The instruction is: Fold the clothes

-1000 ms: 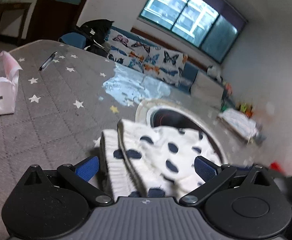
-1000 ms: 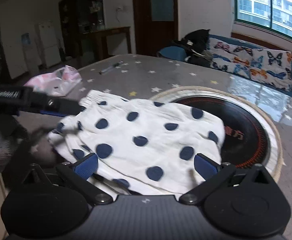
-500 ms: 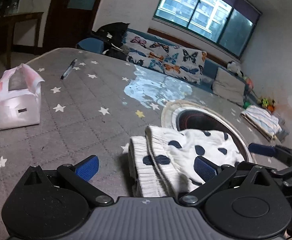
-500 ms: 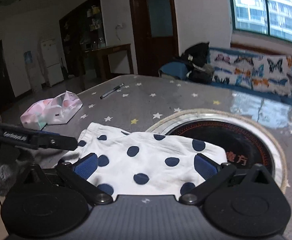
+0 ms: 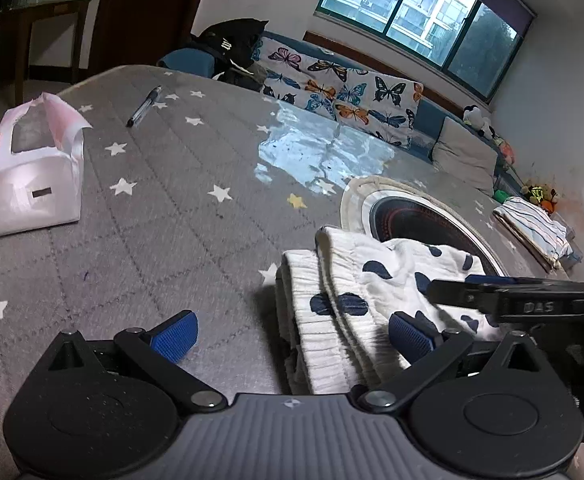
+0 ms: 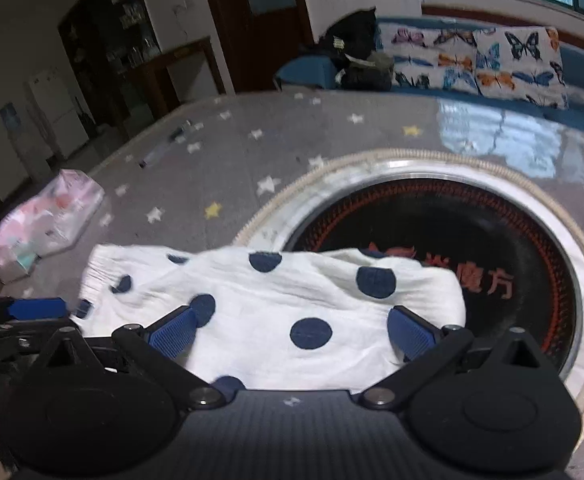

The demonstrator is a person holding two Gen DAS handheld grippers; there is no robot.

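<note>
A white garment with navy dots (image 5: 376, 288) lies folded on the grey star-patterned tabletop (image 5: 179, 216), its far end draped over the rim of a round black hotplate (image 5: 420, 216). The ribbed waistband faces my left gripper (image 5: 292, 336), which is open and low over the table, with the band between its blue pads. In the right wrist view the garment (image 6: 292, 300) spreads flat just ahead of my right gripper (image 6: 292, 332), open above its near edge. The right gripper's finger (image 5: 504, 292) reaches over the cloth from the right.
A white and pink plastic bag (image 5: 31, 176) sits at the table's left, with a pen (image 5: 143, 106) beyond it. A folded striped cloth (image 5: 532, 228) lies at the far right edge. A sofa with butterfly cushions (image 5: 344, 88) stands behind. The hotplate (image 6: 472, 240) is set into the table.
Both grippers have drawn back from the garment, which stays folded on the table. The left view has shifted left, and the right gripper's finger now crosses its right side.
</note>
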